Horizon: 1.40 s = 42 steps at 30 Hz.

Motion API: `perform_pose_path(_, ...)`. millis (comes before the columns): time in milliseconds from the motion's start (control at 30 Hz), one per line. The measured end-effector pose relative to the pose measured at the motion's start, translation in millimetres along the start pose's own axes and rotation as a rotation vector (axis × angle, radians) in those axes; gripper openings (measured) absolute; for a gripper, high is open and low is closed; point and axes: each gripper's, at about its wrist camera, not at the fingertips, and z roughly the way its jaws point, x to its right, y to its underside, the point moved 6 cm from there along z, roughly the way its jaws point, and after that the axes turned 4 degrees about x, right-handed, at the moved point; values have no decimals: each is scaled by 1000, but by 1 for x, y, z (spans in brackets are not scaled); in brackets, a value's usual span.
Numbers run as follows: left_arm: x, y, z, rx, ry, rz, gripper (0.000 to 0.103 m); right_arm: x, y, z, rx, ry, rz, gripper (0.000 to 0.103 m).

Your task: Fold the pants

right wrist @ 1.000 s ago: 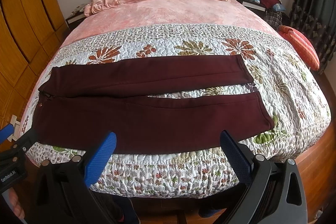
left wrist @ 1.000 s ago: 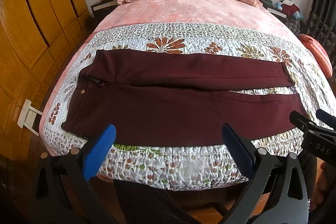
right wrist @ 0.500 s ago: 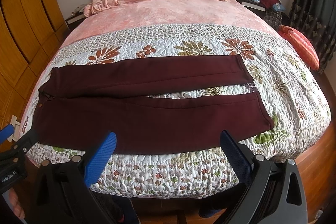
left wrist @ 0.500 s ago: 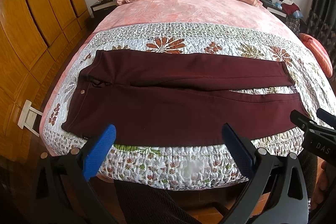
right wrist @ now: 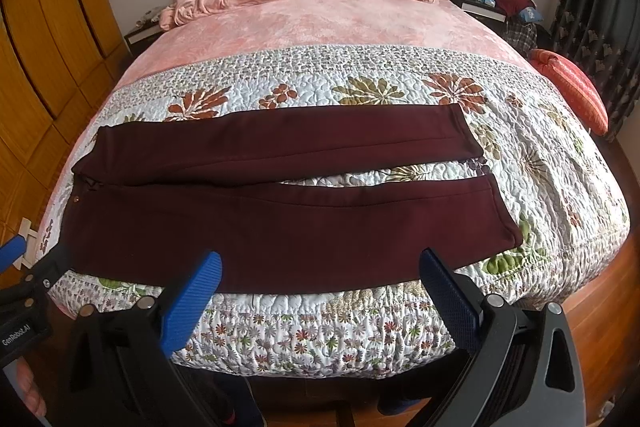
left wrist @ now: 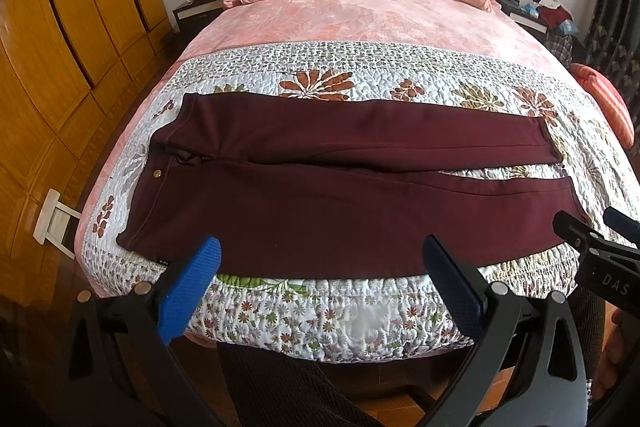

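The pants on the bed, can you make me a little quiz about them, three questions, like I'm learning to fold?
1. True or false: the pants are already folded in half.
2. Which end of the pants points at the wooden wardrobe? A) waist B) leg cuffs C) neither
3. Fill in: both the left tongs and the right tongs are ____ and hold nothing.

Key:
1. False. They lie flat across the flowered quilt, both legs spread side by side with a gap between them.
2. A. The waist with its button is on that side.
3. open
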Motion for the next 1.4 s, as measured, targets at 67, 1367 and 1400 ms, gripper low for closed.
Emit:
perform_pose_path(67,1,0,0,-2,3,-1,100,0,0,2,-3,-5,-1,99)
perform_pose_path(1367,166,-161,296,-209,615,321,100,249,-183,244,-111,-378,-173,24)
perform_pose_path(1400,176,-162,301,-241,679,363,100,244,-188,236,-92,-397,-179,24)
